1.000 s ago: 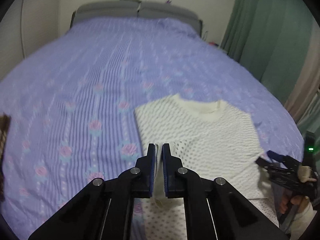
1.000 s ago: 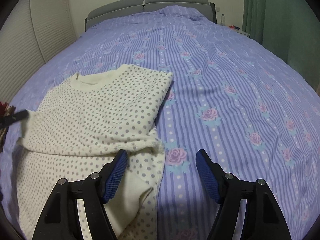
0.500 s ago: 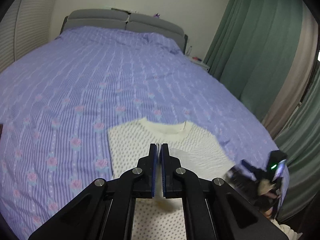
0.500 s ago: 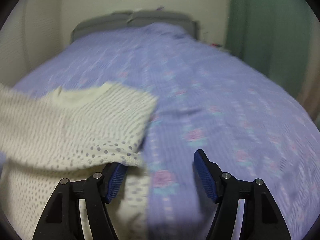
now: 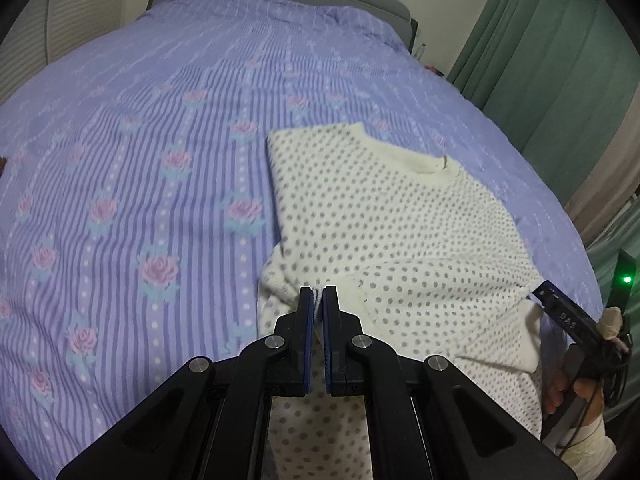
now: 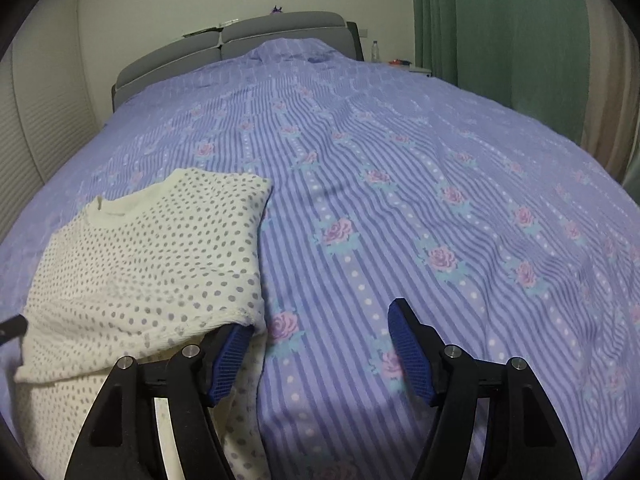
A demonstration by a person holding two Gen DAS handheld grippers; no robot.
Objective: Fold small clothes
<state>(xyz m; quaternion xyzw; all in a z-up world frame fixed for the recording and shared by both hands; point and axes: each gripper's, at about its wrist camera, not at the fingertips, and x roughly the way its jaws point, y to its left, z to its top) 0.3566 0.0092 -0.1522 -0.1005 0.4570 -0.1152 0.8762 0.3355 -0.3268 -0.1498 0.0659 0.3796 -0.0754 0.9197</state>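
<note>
A cream sweater with grey polka dots [image 5: 384, 216] lies on the bed, collar toward the headboard, its sides folded in. My left gripper [image 5: 318, 300] is shut on a bunched fold of the sweater at its near left part and holds it up. My right gripper [image 6: 320, 336] is open, its left finger [image 6: 232, 344] under the raised edge of the sweater [image 6: 152, 248], its right finger over bare bedspread. The right gripper also shows at the right edge of the left wrist view [image 5: 560, 312], touching the sweater's side.
The bed has a purple striped bedspread with pink roses [image 6: 400, 184] and a grey headboard [image 6: 240, 36]. Green curtains [image 5: 552, 40] hang on the right. A white slatted closet wall [image 6: 36, 120] stands on the left.
My left gripper, still shut on the fabric, has carried the fold across and lower over the sweater. My right gripper stayed open by the sweater's edge.
</note>
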